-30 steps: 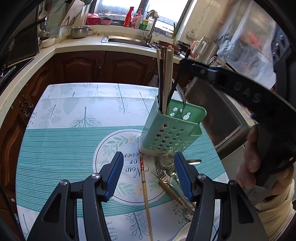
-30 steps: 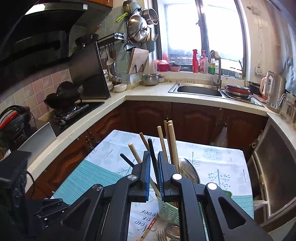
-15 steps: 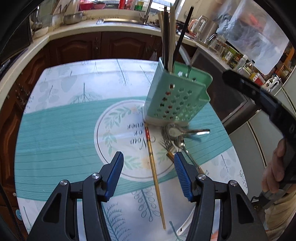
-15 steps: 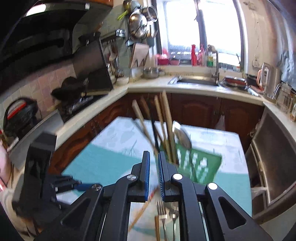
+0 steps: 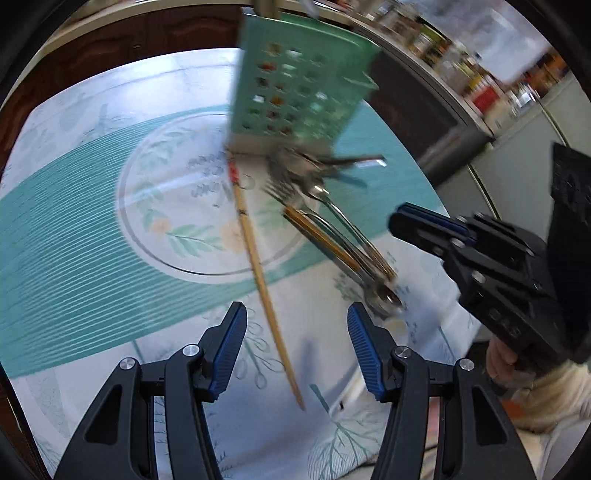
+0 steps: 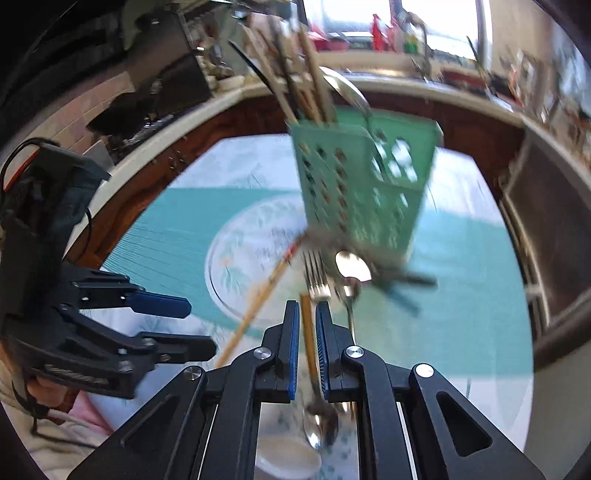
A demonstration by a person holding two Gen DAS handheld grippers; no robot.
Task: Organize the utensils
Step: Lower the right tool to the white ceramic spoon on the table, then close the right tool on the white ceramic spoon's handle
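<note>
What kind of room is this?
Most likely a home kitchen: there is a sink tap by the window, a countertop over wooden cabinets, and a green utensil holder on the table.
</note>
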